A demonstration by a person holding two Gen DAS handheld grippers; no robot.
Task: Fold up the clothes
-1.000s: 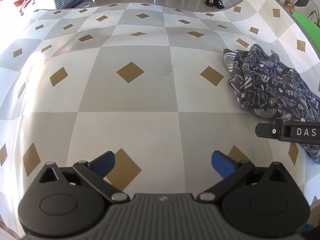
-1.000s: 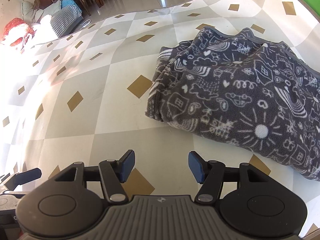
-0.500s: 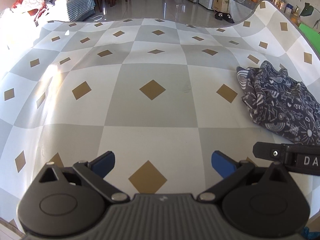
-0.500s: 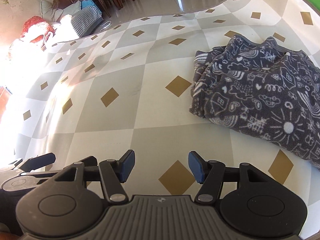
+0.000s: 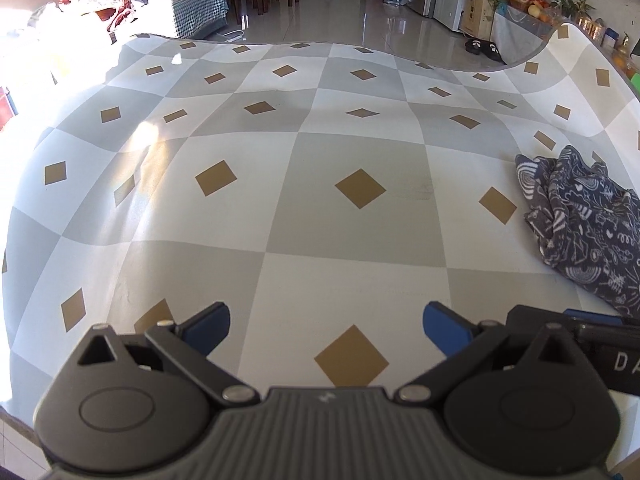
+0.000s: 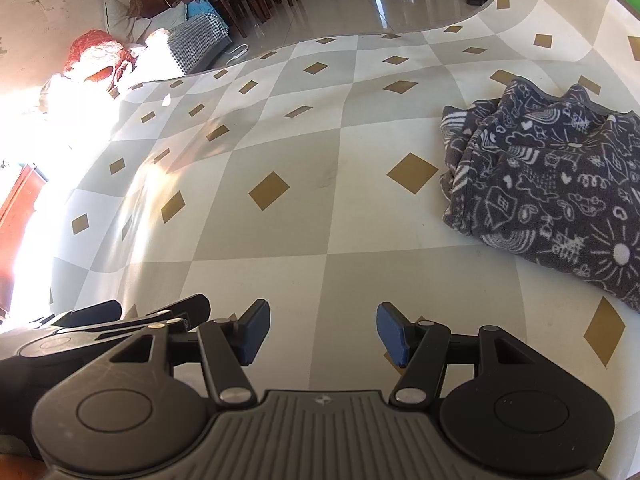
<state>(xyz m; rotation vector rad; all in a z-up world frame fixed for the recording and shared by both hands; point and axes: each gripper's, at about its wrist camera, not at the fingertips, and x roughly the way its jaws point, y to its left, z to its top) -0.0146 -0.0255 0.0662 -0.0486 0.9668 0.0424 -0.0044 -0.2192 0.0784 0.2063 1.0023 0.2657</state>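
Risk: both spread, empty grippers, left gripper (image 5: 326,330) and right gripper (image 6: 322,332), sit well apart from the folded garment (image 6: 560,192), so a hasty reach could rumple its layers

Folded garment (image 6: 556,192) on the table (image 6: 304,216), far right of both tools.

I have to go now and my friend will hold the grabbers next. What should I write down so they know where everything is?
Left gripper: open, nothing between its fingers, above bare tablecloth.
Right gripper: open too, also empty, right beside the left one.
The dark patterned garment lies in a folded bundle on the checked tablecloth, off to the right of both grippers. Neither gripper touches it.
Done: that garment looks folded, in stacked layers, though its edges are a bit lumpy.
Left: no other clothing shows on the table. Maybe tidy the bundle, or fetch the next piece from somewhere outside these views.
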